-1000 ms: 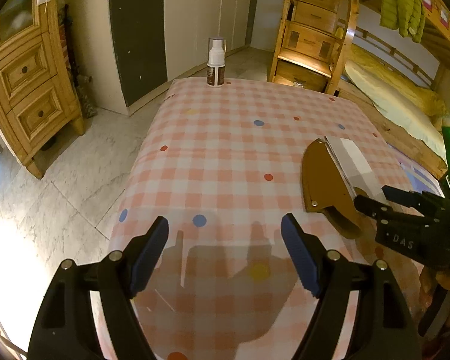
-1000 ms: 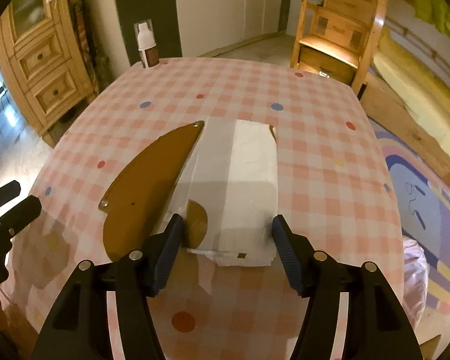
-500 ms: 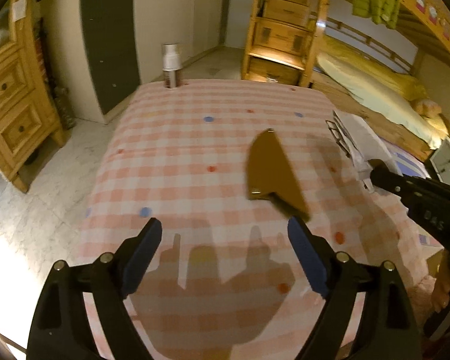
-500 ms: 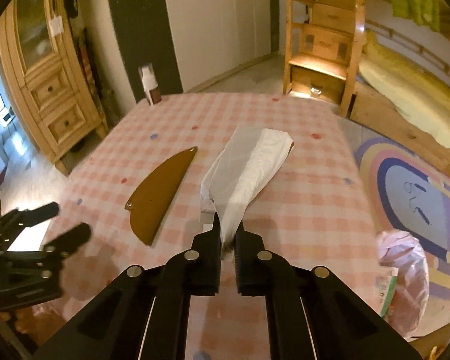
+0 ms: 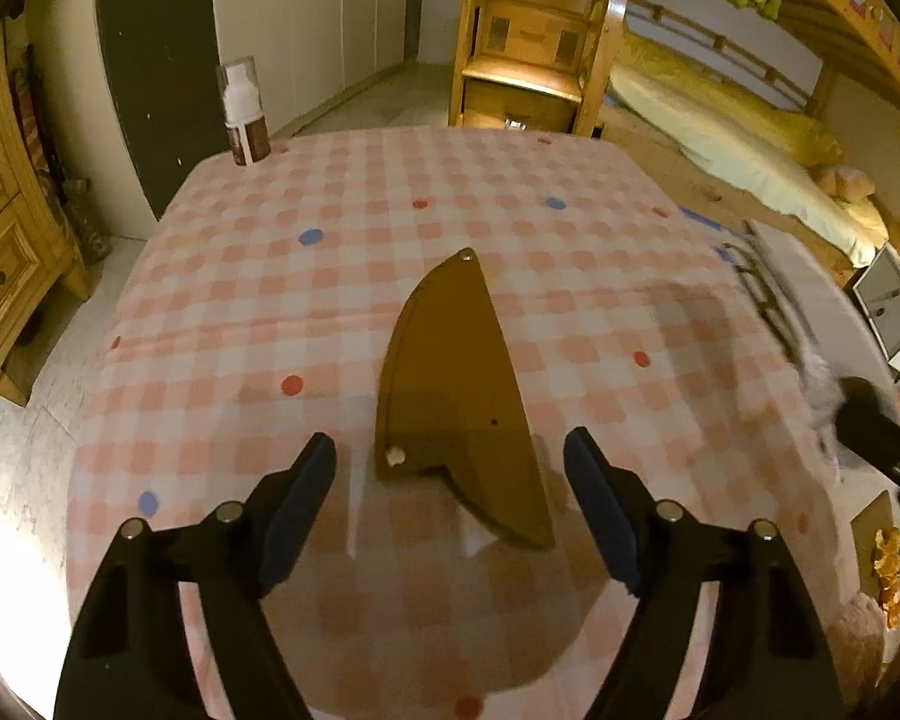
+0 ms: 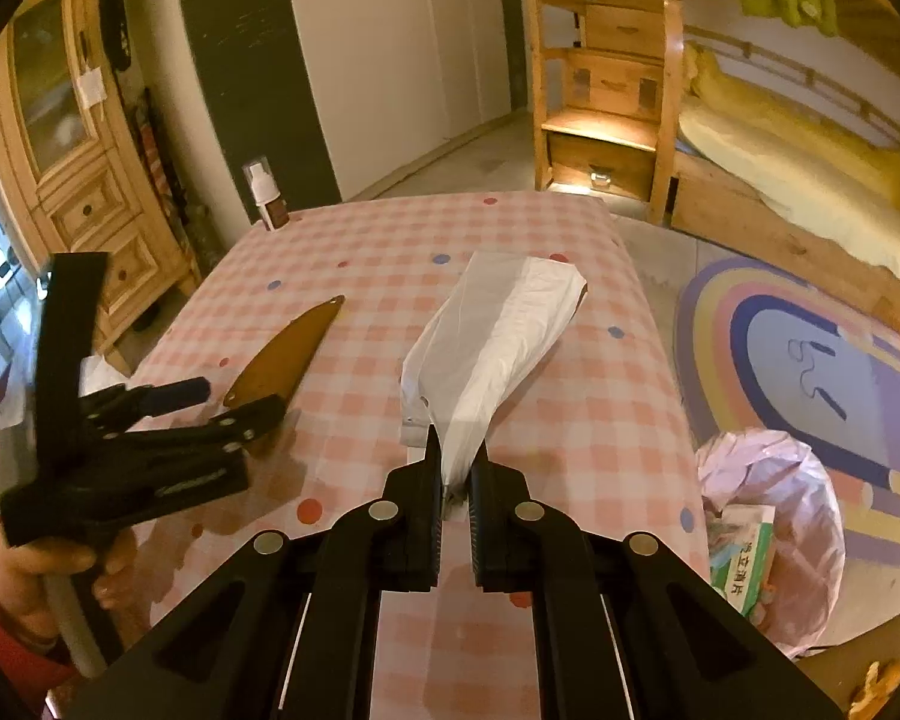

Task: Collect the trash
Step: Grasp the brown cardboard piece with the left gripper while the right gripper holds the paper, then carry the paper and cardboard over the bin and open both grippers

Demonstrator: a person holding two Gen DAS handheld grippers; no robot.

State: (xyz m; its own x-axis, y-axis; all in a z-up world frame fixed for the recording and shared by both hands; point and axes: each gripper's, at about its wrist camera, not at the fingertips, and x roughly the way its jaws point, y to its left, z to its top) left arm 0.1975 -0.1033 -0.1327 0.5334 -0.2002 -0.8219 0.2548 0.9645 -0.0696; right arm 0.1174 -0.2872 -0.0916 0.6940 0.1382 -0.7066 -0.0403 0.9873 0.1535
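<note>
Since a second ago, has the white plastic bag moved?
Yes. The white plastic bag, pinched by the right gripper, has slid right, off the brown fin-shaped piece.

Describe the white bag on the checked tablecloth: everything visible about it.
The white plastic bag looks thin, translucent and crinkled. It is flattened and gathered narrow at its near end, where the right gripper has its jaws shut on it, and it fans wider toward its far end. It stretches away from the gripper over the pink checked tablecloth, right of the brown curved piece and apart from it.
</note>
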